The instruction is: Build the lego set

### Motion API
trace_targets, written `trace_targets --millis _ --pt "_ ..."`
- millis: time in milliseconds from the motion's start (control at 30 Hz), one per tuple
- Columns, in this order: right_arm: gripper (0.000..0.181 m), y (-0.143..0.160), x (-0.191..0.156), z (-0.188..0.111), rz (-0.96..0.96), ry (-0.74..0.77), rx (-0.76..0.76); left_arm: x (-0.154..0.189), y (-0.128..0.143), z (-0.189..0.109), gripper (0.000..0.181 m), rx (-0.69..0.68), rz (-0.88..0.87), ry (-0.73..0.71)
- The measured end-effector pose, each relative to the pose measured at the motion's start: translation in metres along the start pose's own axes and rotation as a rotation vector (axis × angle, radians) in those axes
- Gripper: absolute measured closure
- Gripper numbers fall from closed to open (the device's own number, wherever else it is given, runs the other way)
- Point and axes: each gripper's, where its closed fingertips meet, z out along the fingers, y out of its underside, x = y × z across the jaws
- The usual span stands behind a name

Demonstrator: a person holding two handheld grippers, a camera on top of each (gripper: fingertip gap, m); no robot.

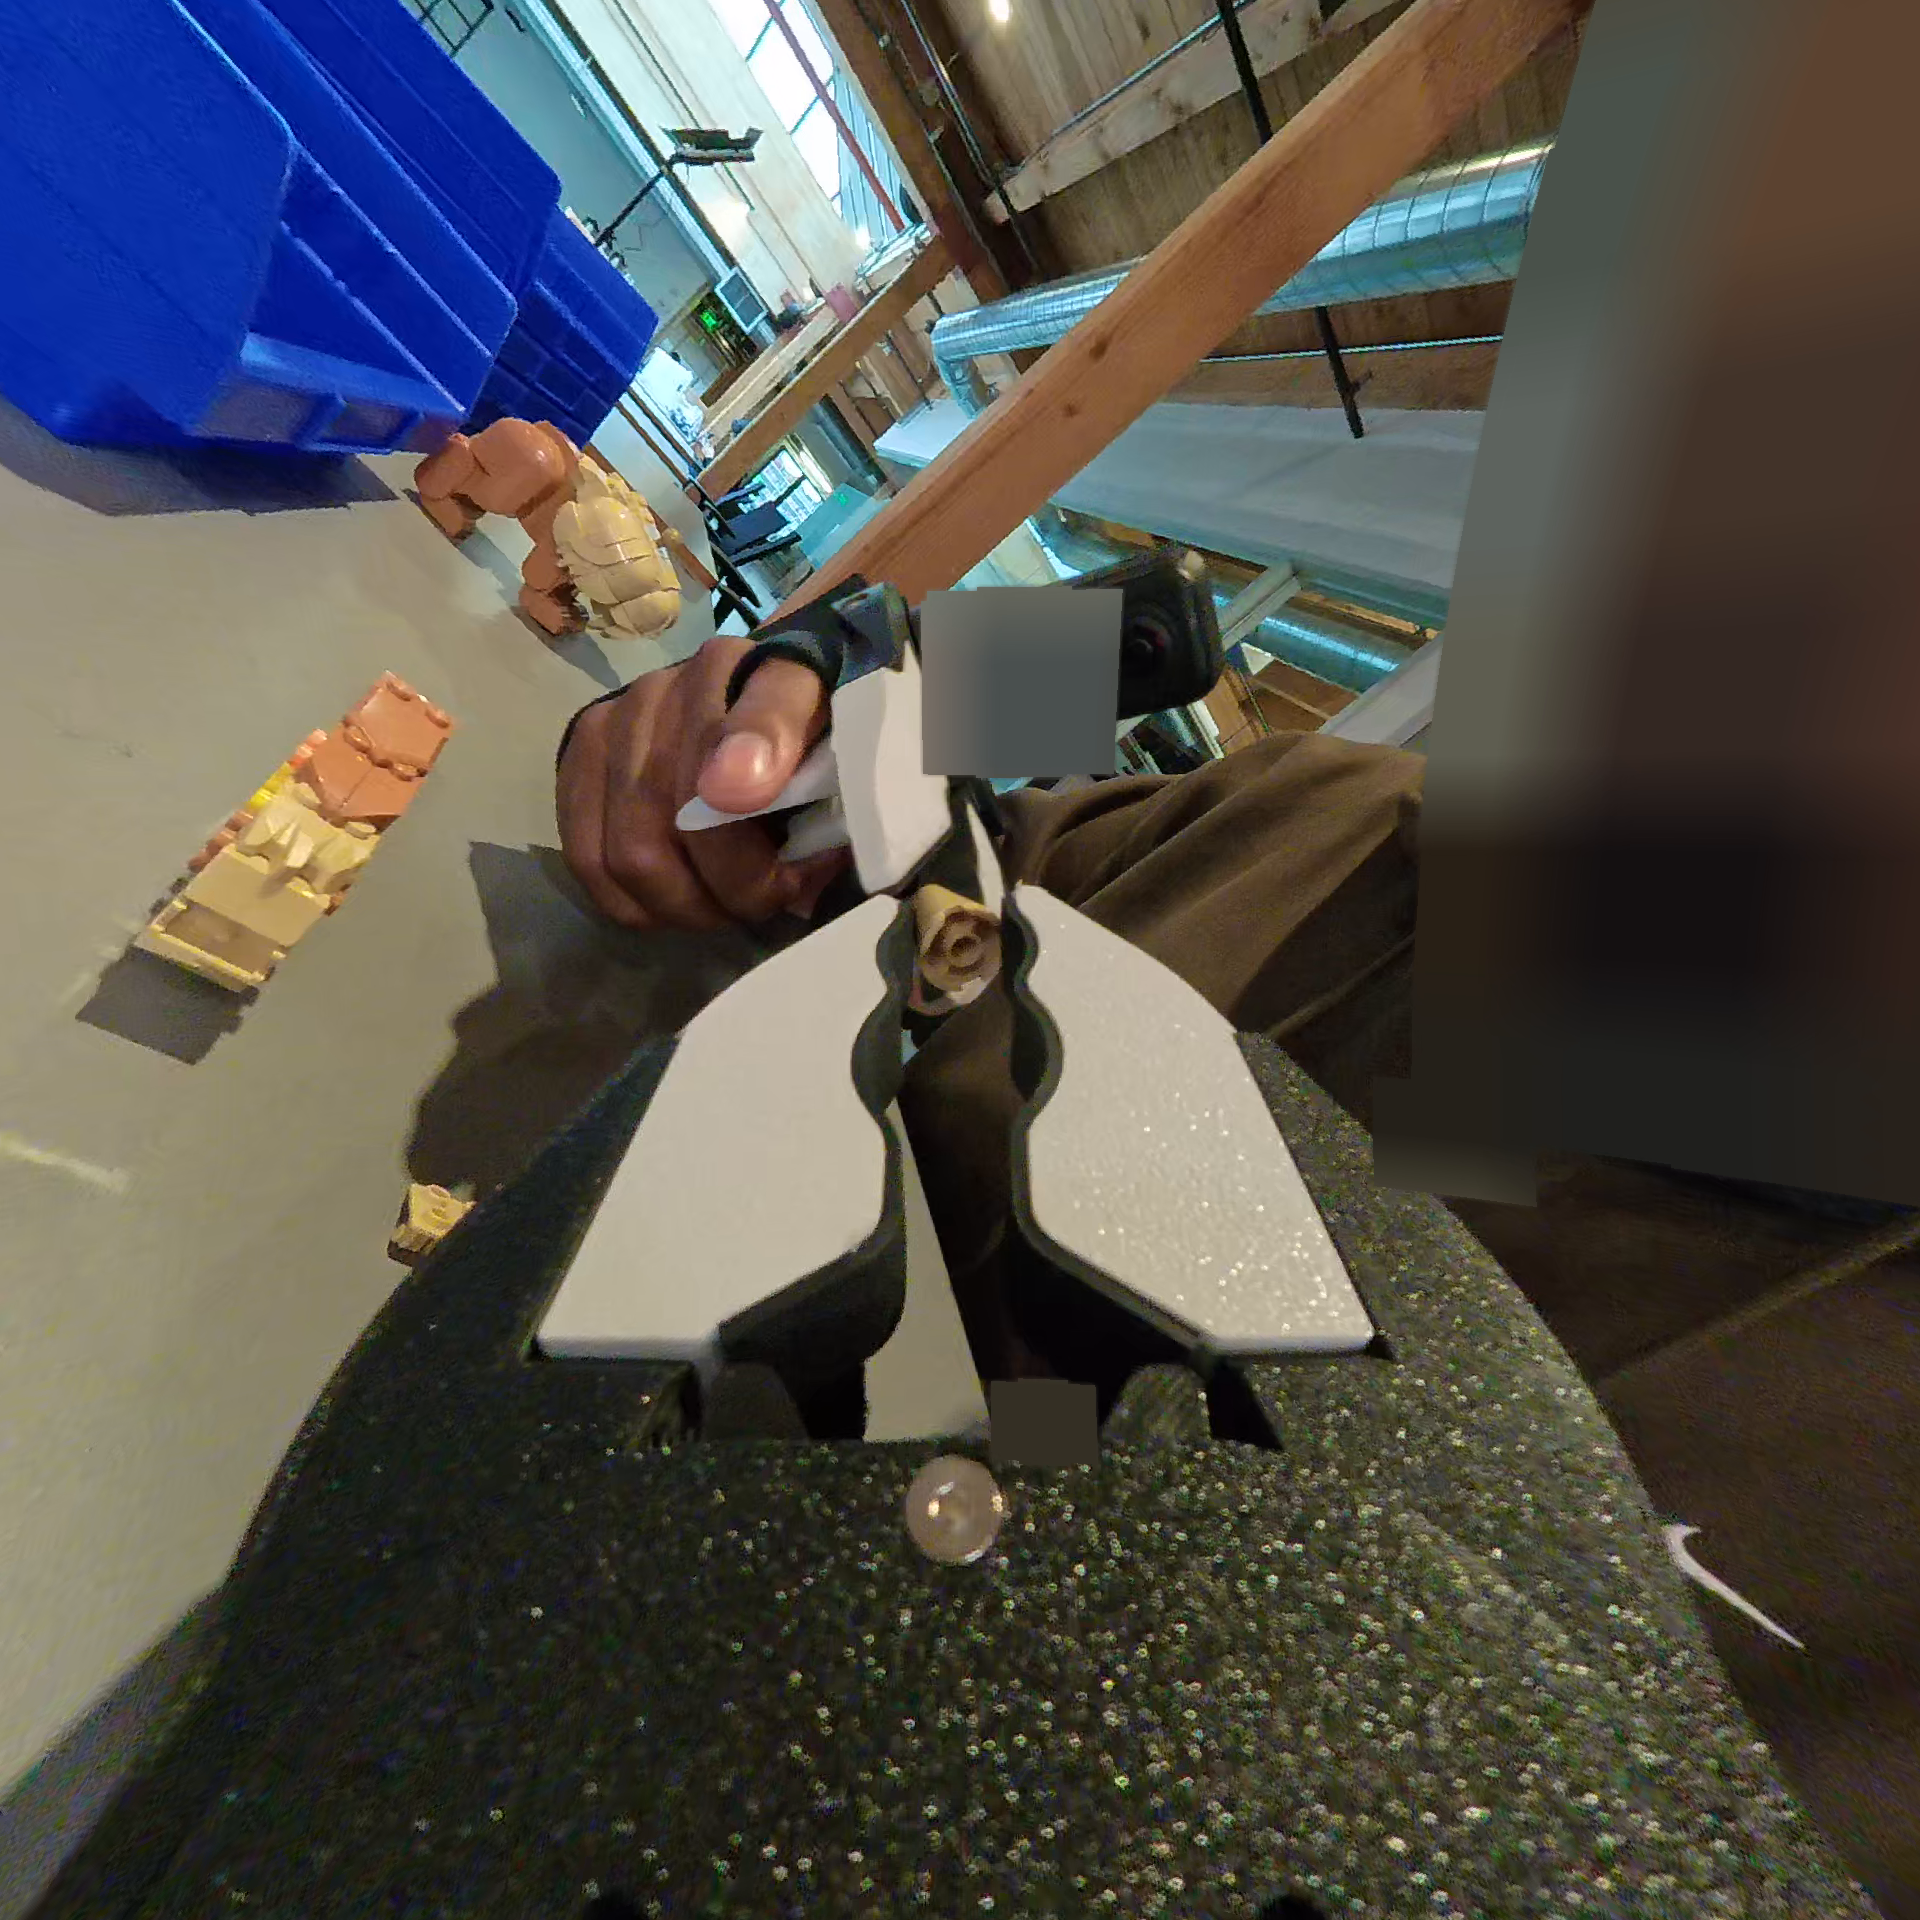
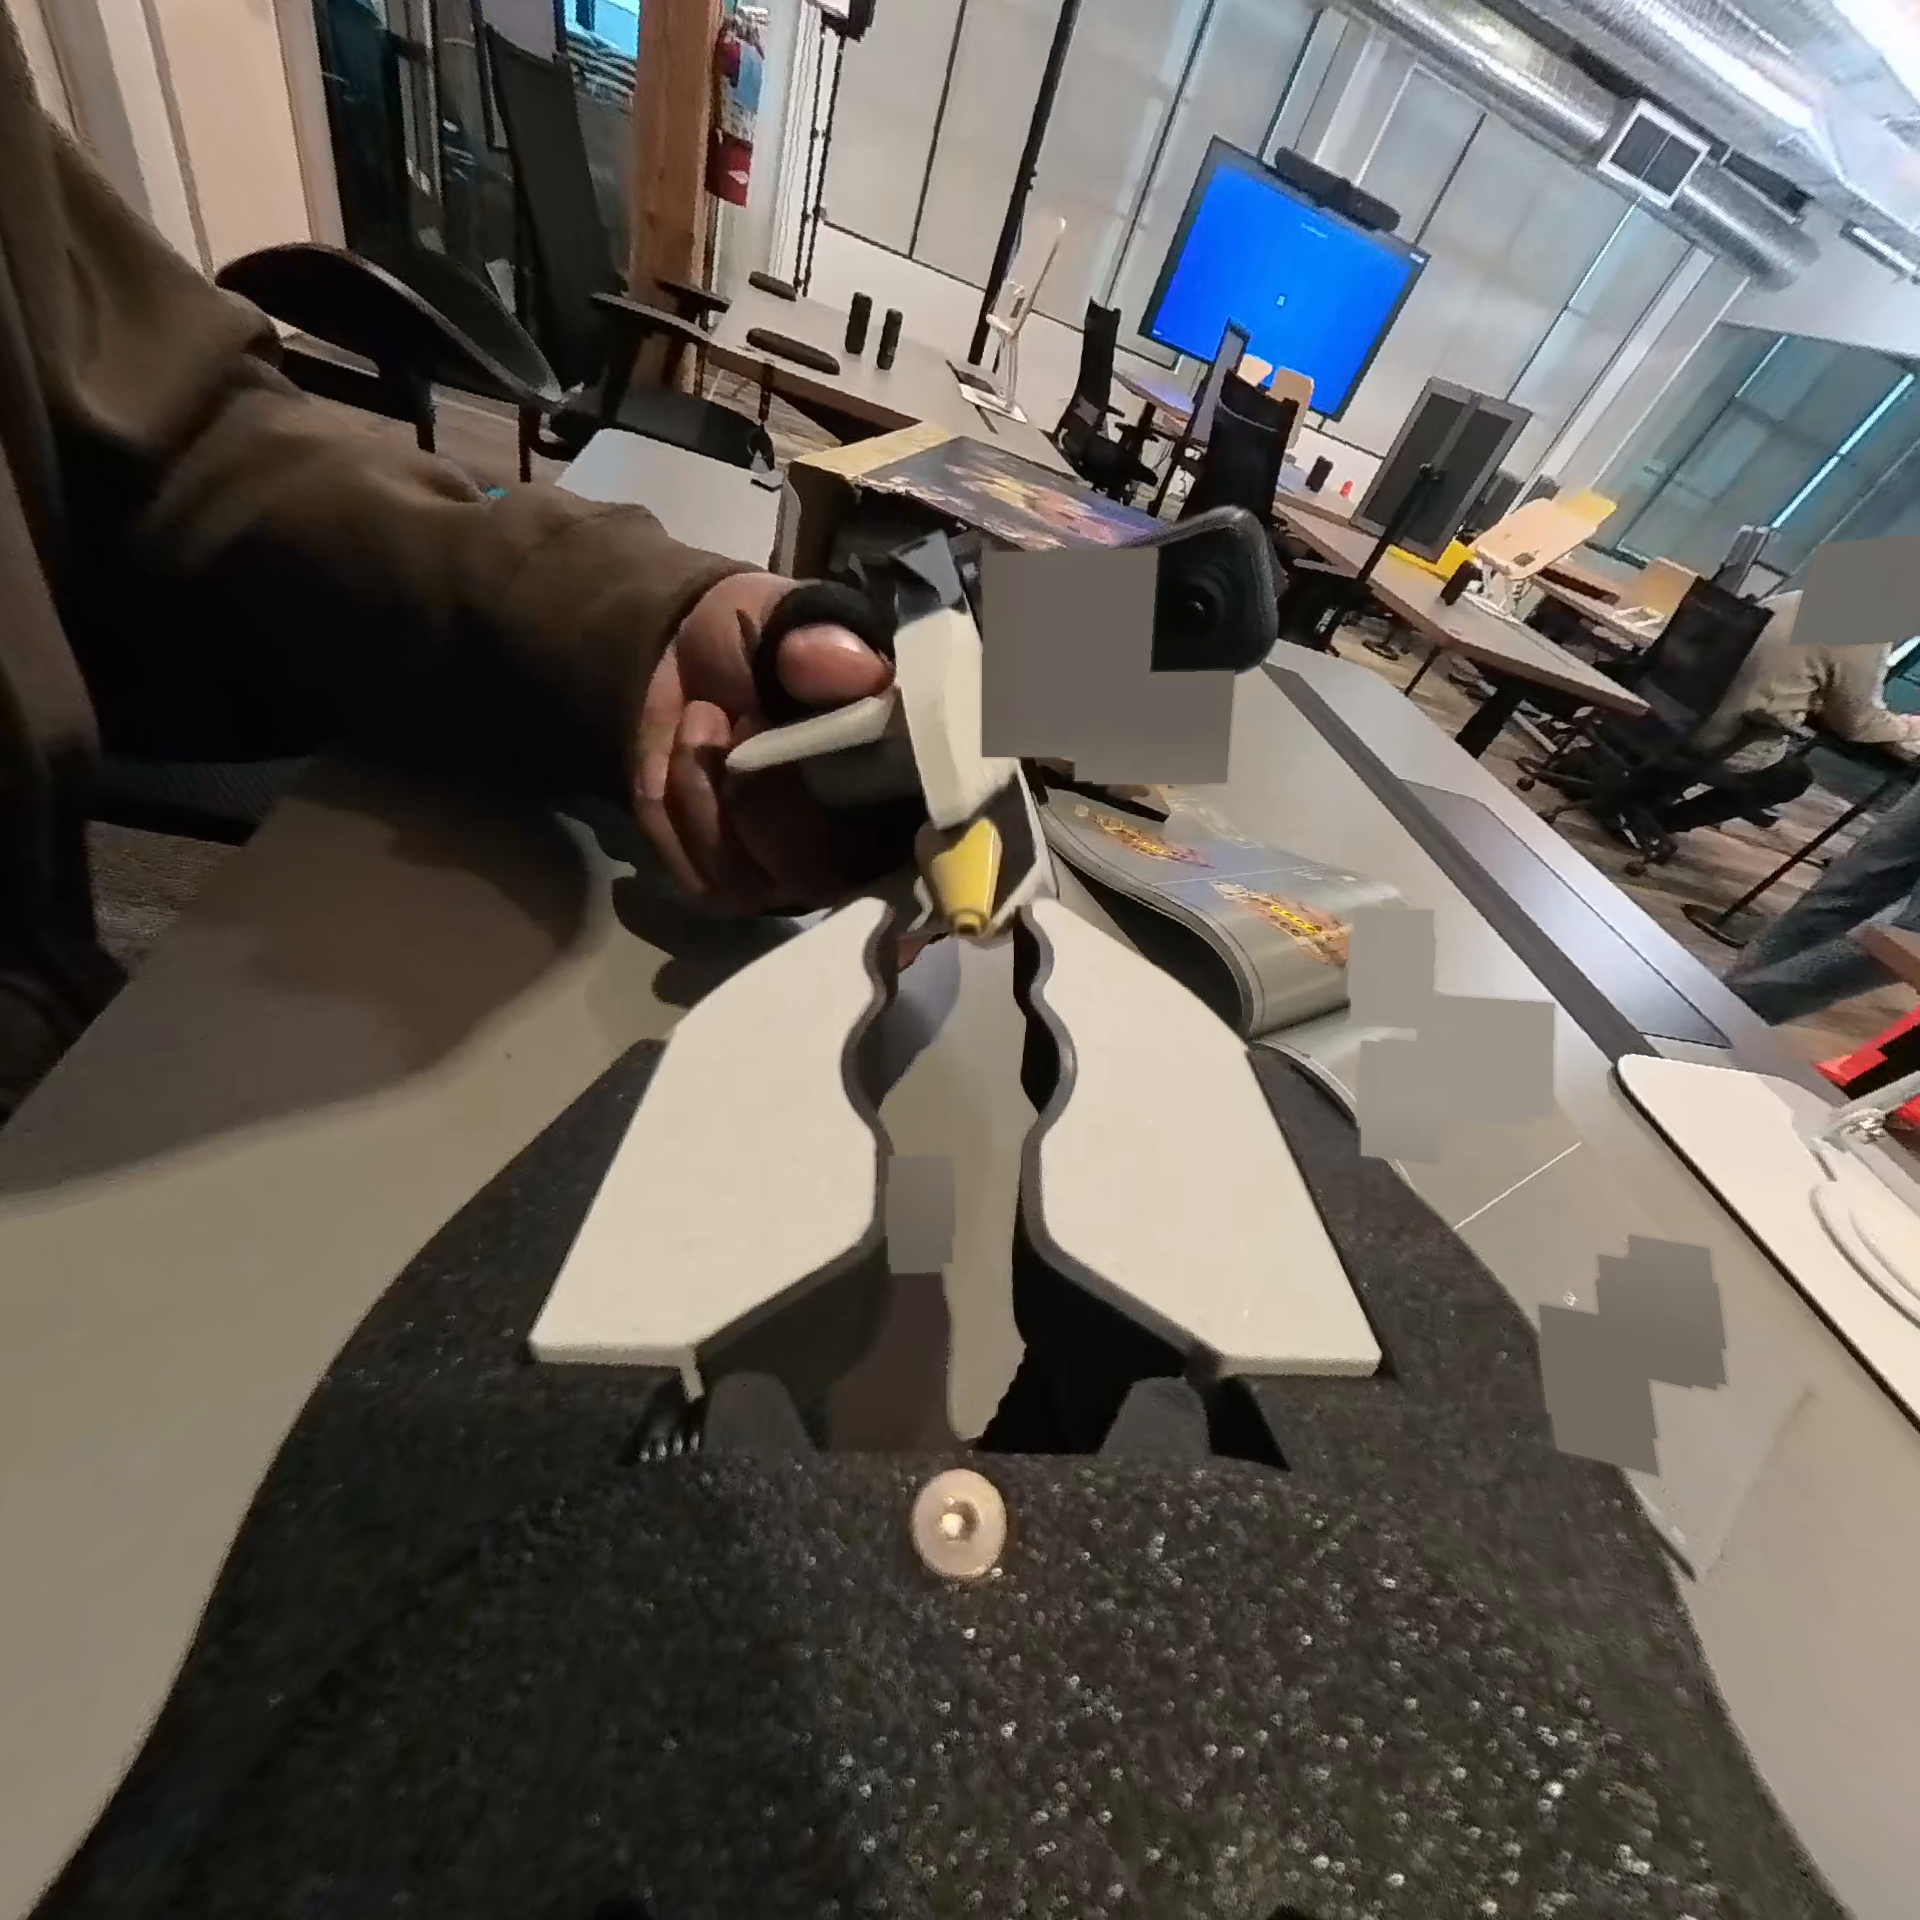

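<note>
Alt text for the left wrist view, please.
The left gripper and the right gripper, held in a hand, meet tip to tip around a small tan piece above a grey table. Two brown-and-tan lego builds and blue bins sit behind.

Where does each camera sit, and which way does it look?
Left wrist view: sits on the left tool, facing the right tool, the right hand, the table and blue bins.
Right wrist view: sits on the right tool, facing the left tool, which grips a yellow piece, with the left hand and sleeve.
Shared: the two views face each other over one table.
</note>
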Motion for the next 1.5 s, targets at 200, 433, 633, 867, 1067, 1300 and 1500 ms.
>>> trace_targets --millis 200,433,633,867,1067,1300,1500 --pt "0.167 -0.002 -0.004 0.000 -0.072 0.022 0.001 -0.003 0.006 0.004 0.165 -0.032 -0.022 -0.005" --pt "0.168 0.001 -0.005 -0.002 -0.125 0.041 -0.018 -0.006 0.009 0.005 0.165 -0.046 -0.020 -0.026" --pt "0.168 0.003 -0.004 -0.008 -0.086 0.022 -0.034 -0.016 0.007 0.000 0.146 -0.056 0.027 -0.142" --pt "0.168 0.034 0.002 -0.018 -0.021 -0.028 -0.218 -0.071 0.032 -0.043 0.138 -0.443 0.415 -0.673" --pt "0.167 0.048 0.001 -0.019 0.020 -0.054 -0.292 -0.093 0.053 -0.047 0.143 -0.715 0.609 -0.766" --pt "0.168 0.061 -0.001 -0.018 0.045 -0.073 -0.355 -0.097 0.056 -0.034 0.165 -0.757 0.725 -0.744" --pt "0.167 0.080 -0.002 -0.022 0.065 -0.101 -0.480 -0.098 0.056 -0.024 0.181 -0.749 0.730 -0.732"
